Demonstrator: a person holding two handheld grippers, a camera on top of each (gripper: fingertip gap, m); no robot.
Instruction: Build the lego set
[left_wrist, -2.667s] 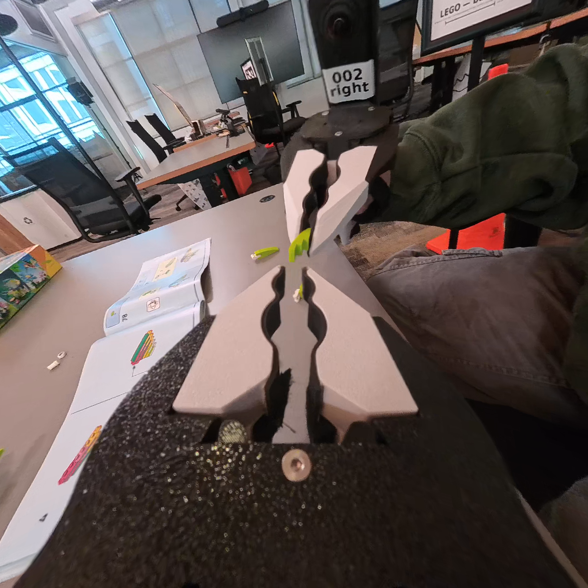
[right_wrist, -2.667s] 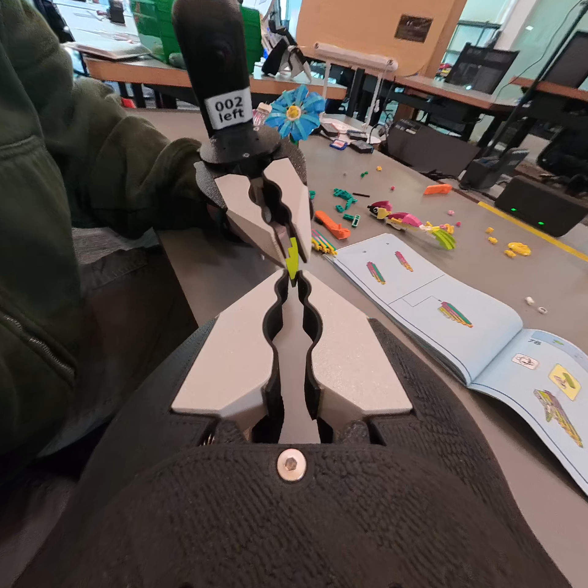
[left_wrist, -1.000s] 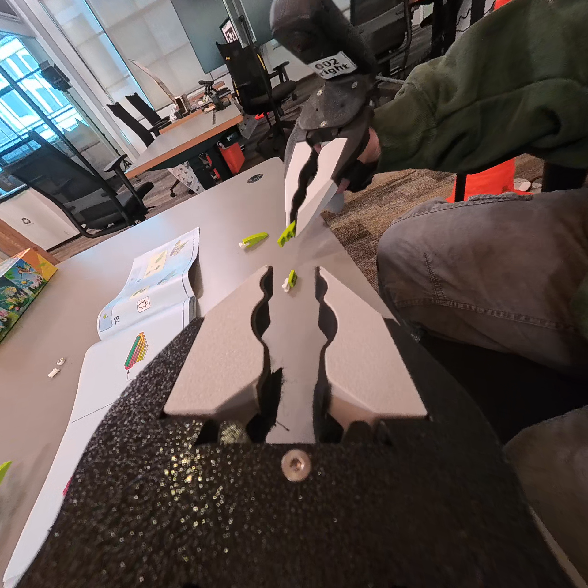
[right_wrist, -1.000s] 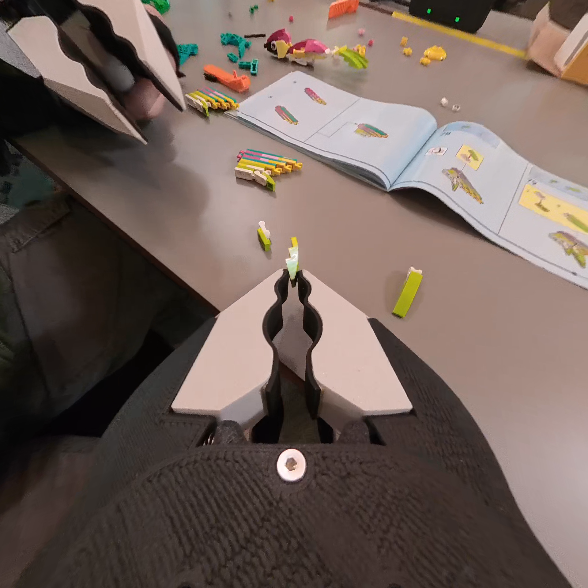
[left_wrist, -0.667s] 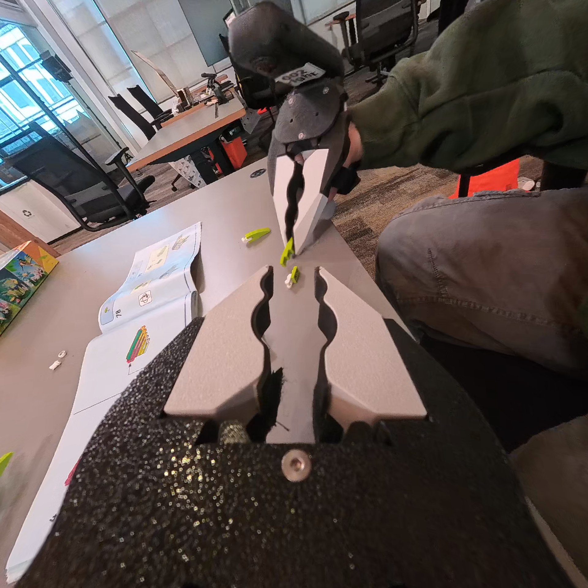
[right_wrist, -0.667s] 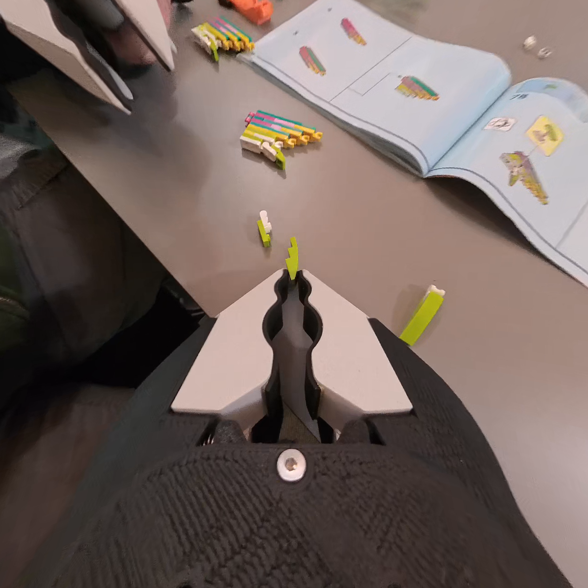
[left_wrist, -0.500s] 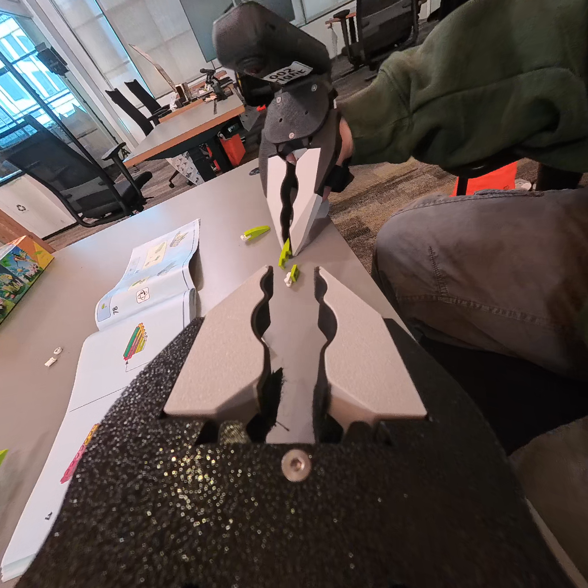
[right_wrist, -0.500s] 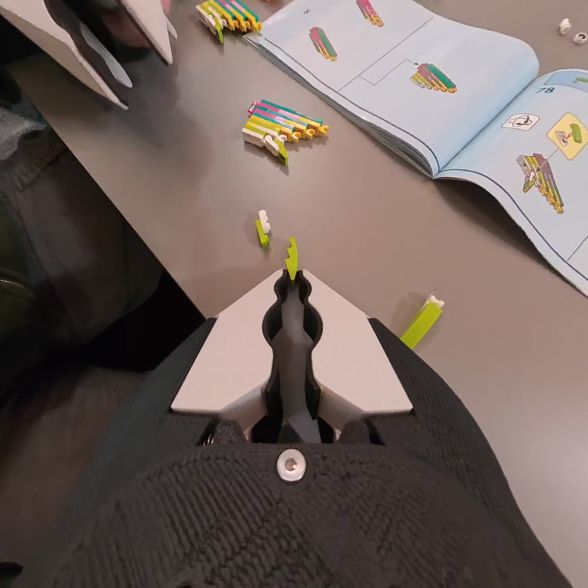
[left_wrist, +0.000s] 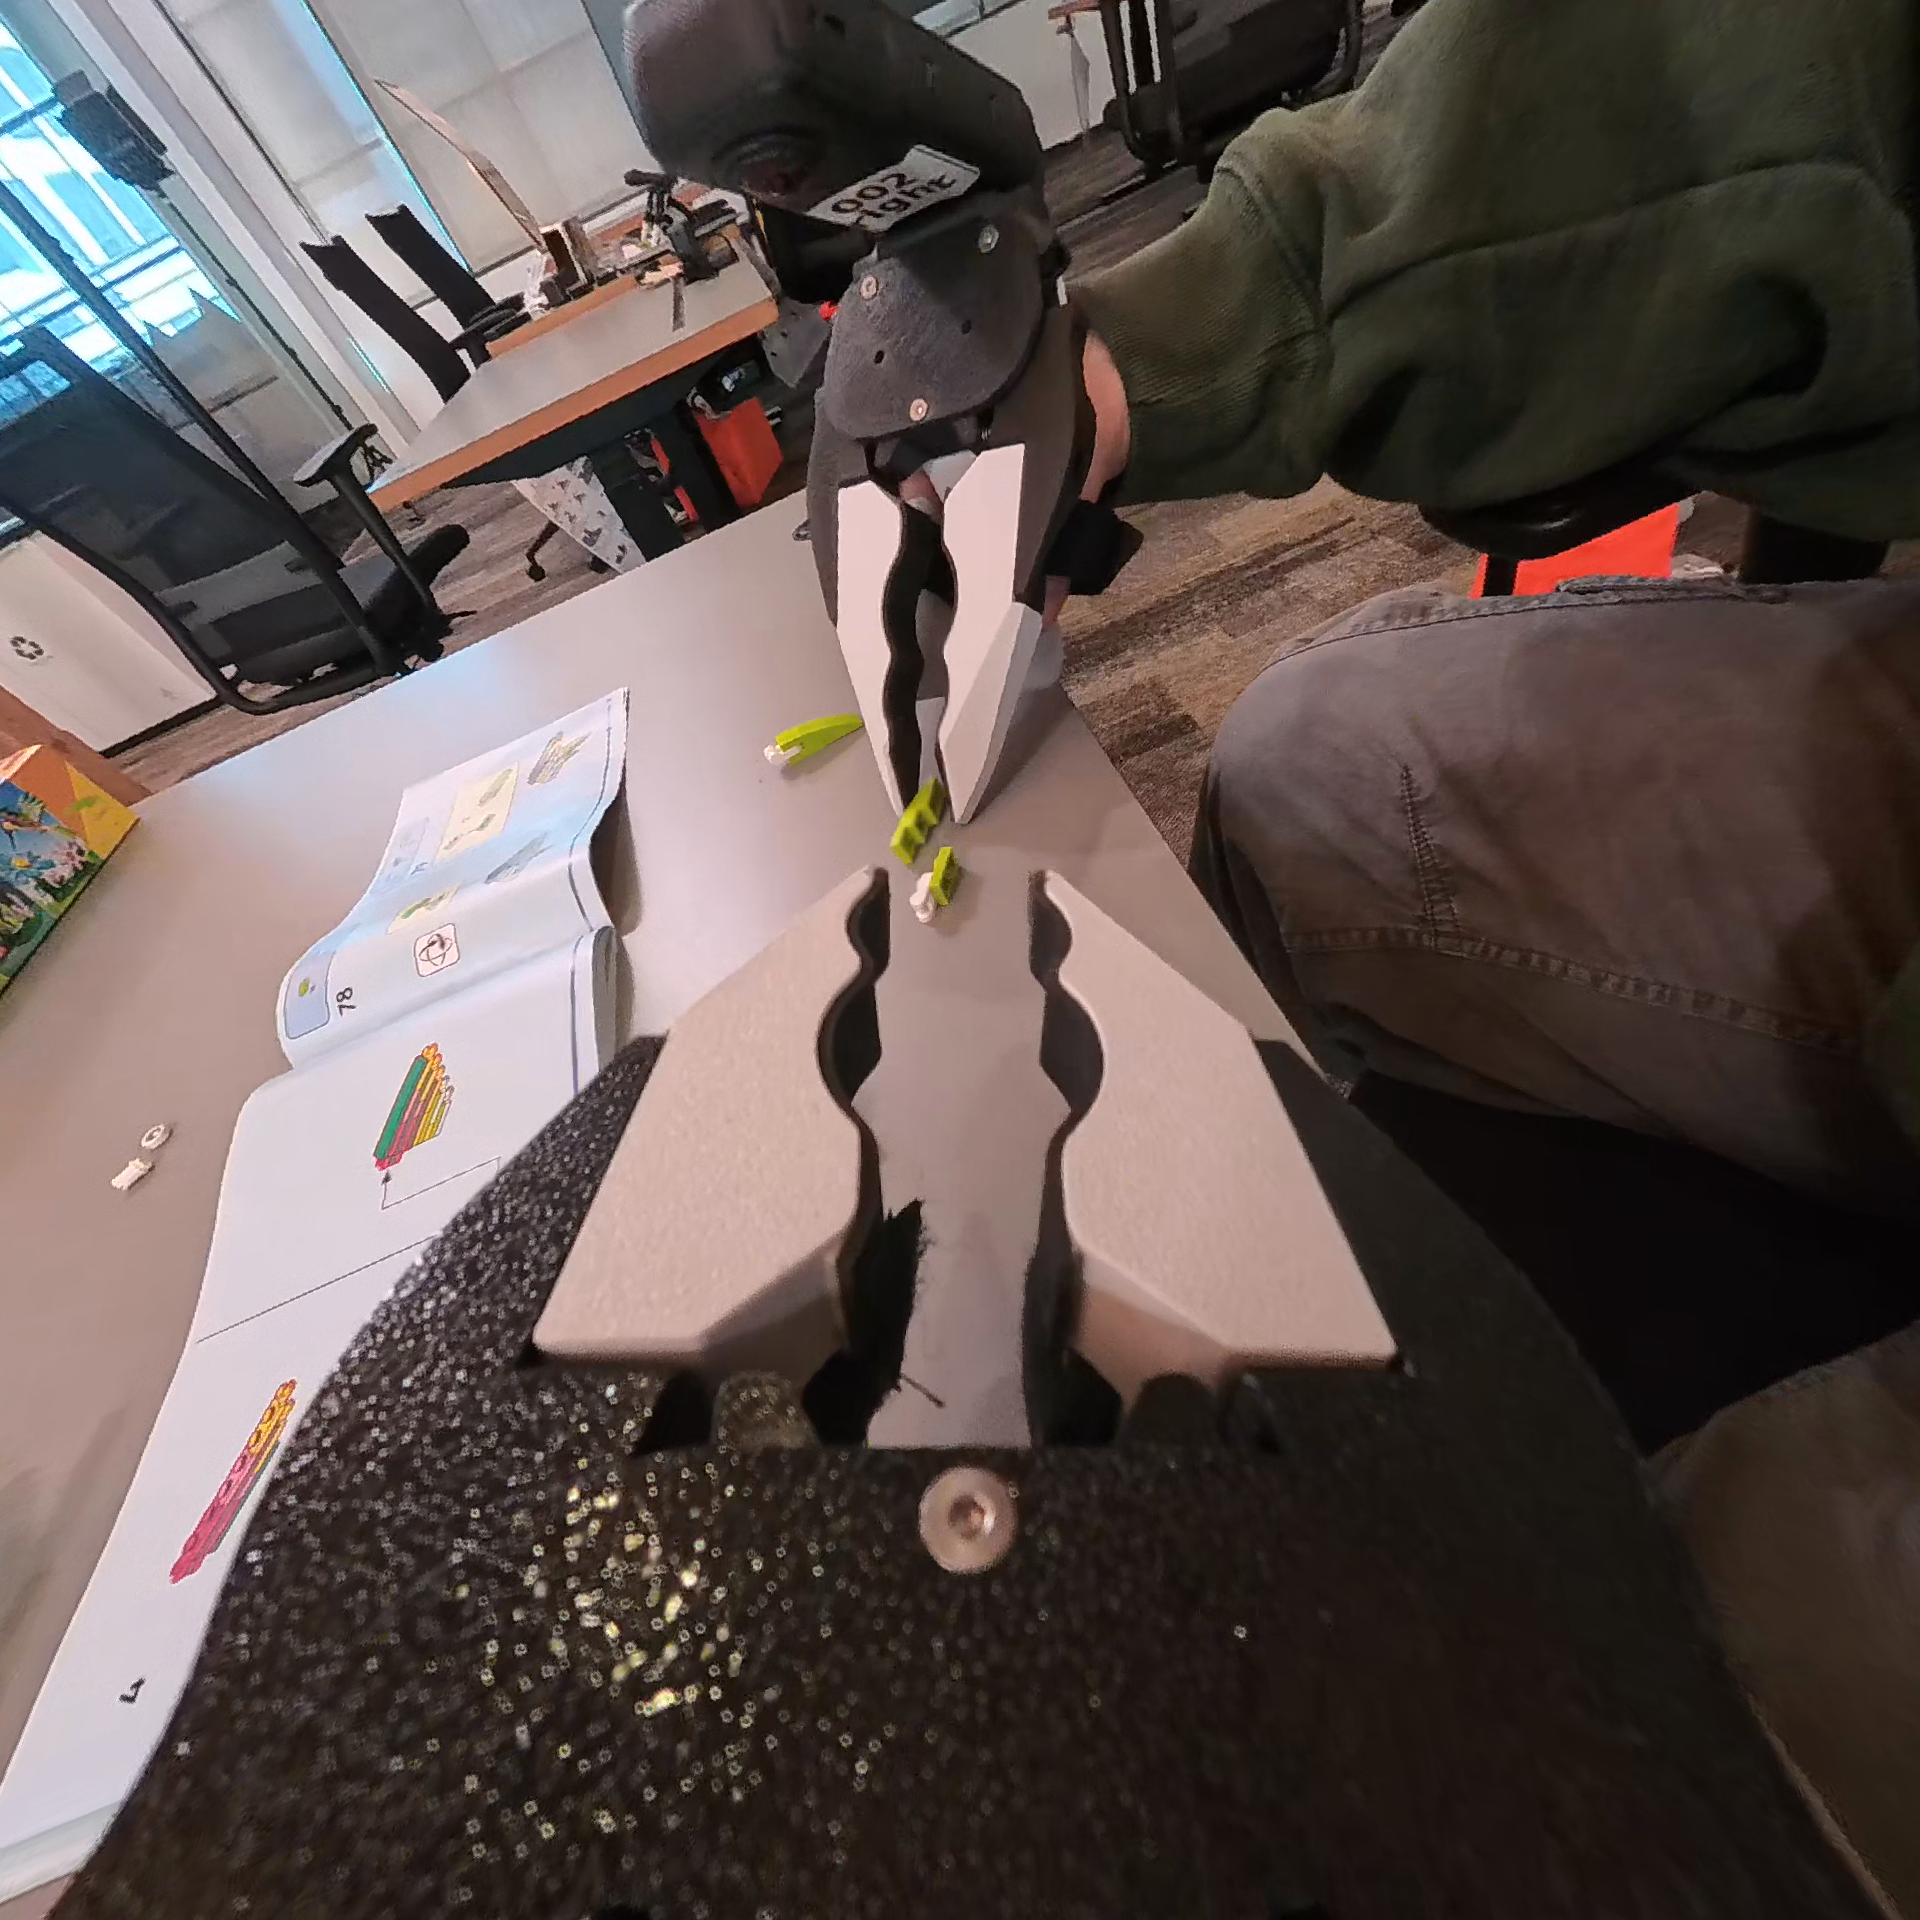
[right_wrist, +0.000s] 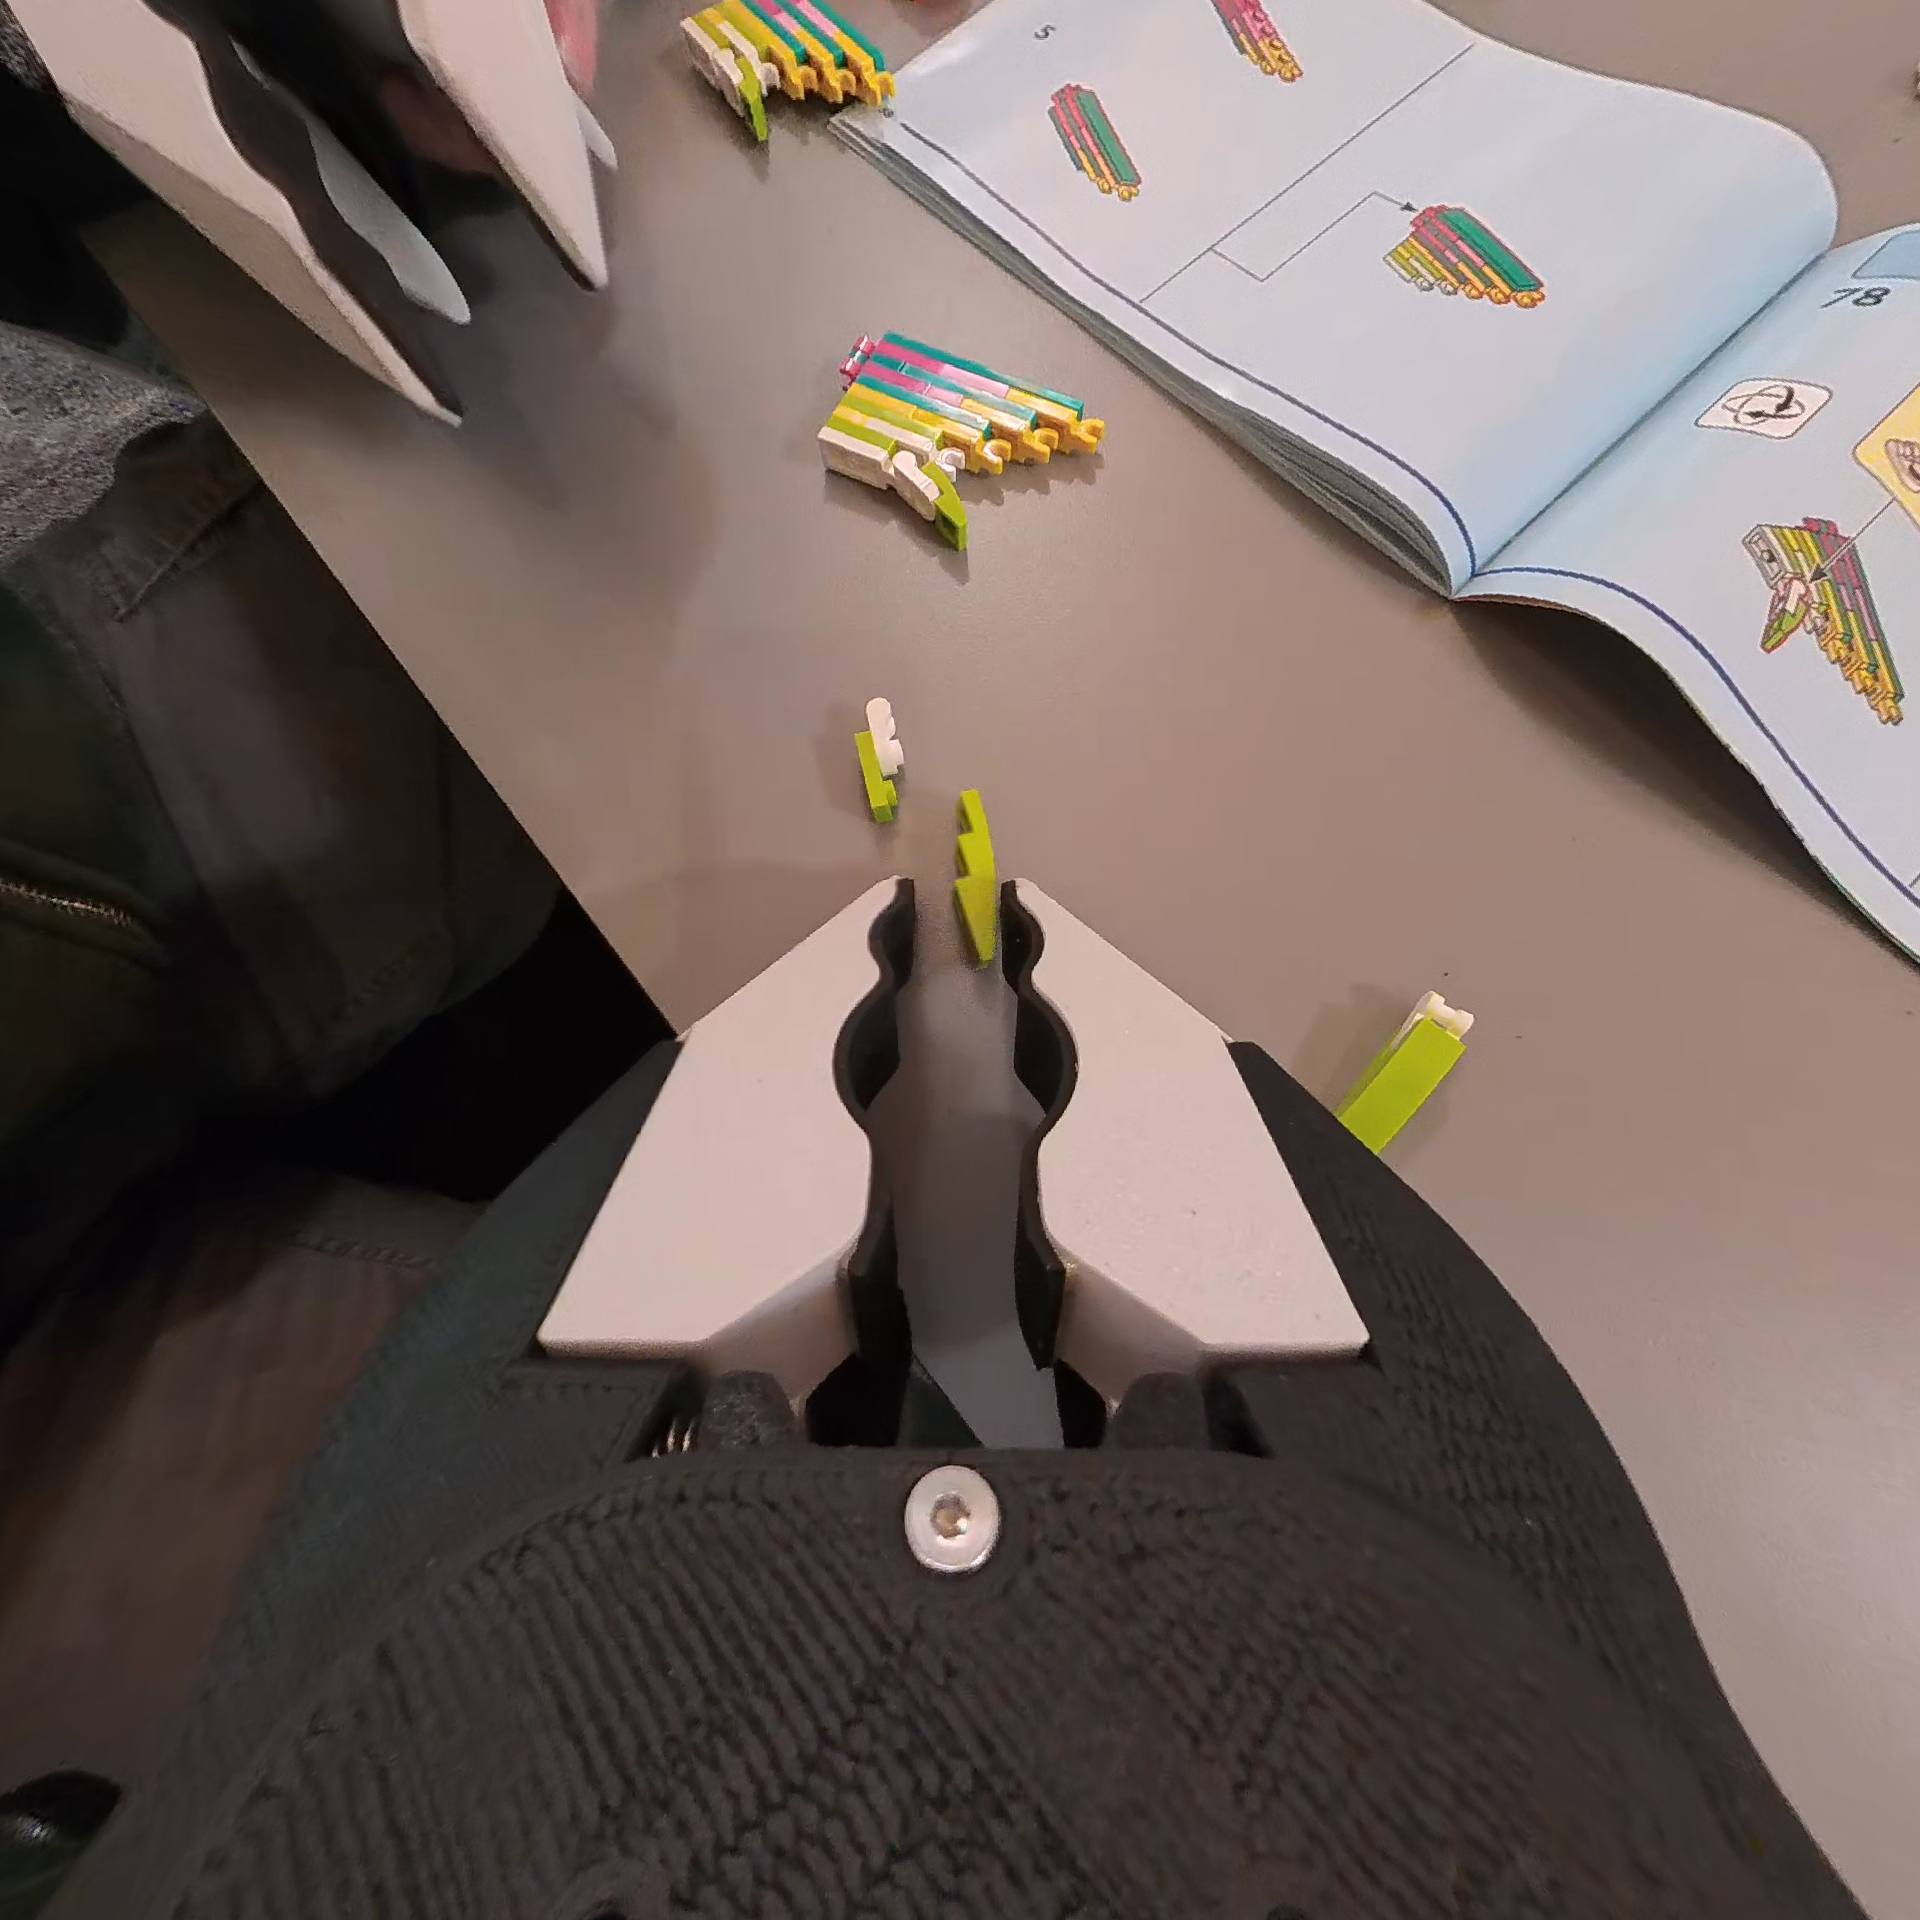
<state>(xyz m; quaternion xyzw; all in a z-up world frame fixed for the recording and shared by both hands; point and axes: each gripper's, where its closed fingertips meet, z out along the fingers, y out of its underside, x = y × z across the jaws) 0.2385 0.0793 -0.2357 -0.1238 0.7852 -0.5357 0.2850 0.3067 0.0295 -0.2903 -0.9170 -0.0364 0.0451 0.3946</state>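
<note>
My right gripper (right_wrist: 956, 888) is low over the grey table, its jaws slightly open. A lime stepped lego piece (right_wrist: 975, 883) stands between its tips and leans on the right finger only. In the left wrist view this gripper (left_wrist: 932, 812) points down, with the piece (left_wrist: 918, 823) at its tips. A small lime-and-white piece (right_wrist: 880, 758) lies just beyond. My left gripper (left_wrist: 961, 883) is open and empty, with that small piece (left_wrist: 935, 881) right before its tips. A striped wing assembly (right_wrist: 956, 416) lies farther on.
An open instruction booklet (right_wrist: 1455, 260) lies to the right. A lime wedge with a white clip (right_wrist: 1403, 1070) lies beside my right gripper. A second striped assembly (right_wrist: 790, 62) is at the far edge. The table edge and a person's legs (left_wrist: 1558, 831) are close by. About 11 centimetres separates my left fingertips from my right.
My right gripper came down to the table with the lime stepped piece and opened its jaws, releasing it next to the small lime-and-white piece. My left gripper stayed open and nearly still.
</note>
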